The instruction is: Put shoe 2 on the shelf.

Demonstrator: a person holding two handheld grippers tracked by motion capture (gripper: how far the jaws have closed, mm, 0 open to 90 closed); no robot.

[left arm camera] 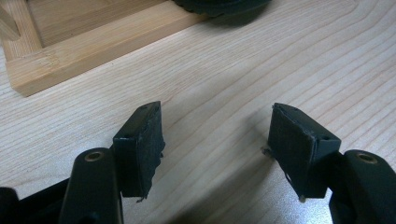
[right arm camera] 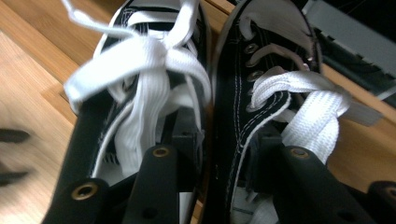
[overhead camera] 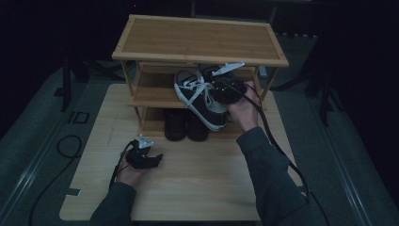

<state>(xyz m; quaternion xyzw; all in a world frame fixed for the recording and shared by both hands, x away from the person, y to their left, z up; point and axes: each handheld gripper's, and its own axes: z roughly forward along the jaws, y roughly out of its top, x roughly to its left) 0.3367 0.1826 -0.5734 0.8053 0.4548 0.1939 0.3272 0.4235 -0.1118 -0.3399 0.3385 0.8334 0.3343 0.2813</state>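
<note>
I am looking down at the bamboo shoe rack (overhead camera: 197, 40), which is standing at the far end of the desk (overhead camera: 197, 183). The right gripper (overhead camera: 212, 93) is reaching into the rack's middle shelf (overhead camera: 150, 89) from the front right. It is meeting a pair of black sneakers (overhead camera: 200, 101) with white laces there. The pair is sitting tilted, with its sole sticking out past the shelf's front edge and hanging over the dark shoes (overhead camera: 186, 125) on the rack's bottom shelf.

In the right gripper view, the right gripper (right arm camera: 224, 135) is standing with one of its fingers (right arm camera: 184, 140) down inside each sneaker, so the two inner walls are lying between them. I cannot tell whether the fingers are pressing on those walls or standing just clear of them. The rack's top board is sitting close overhead and the right post is standing beside the hand, so room on that side is tight.

The left gripper (overhead camera: 155, 160) is resting low on the desk in front of the rack's left front leg. Its fingers (left arm camera: 140, 149) are standing wide with bare wood between them. The rack's bottom rail (left arm camera: 93, 51) is running across ahead of them, and open desk is lying in front of the rack.
</note>
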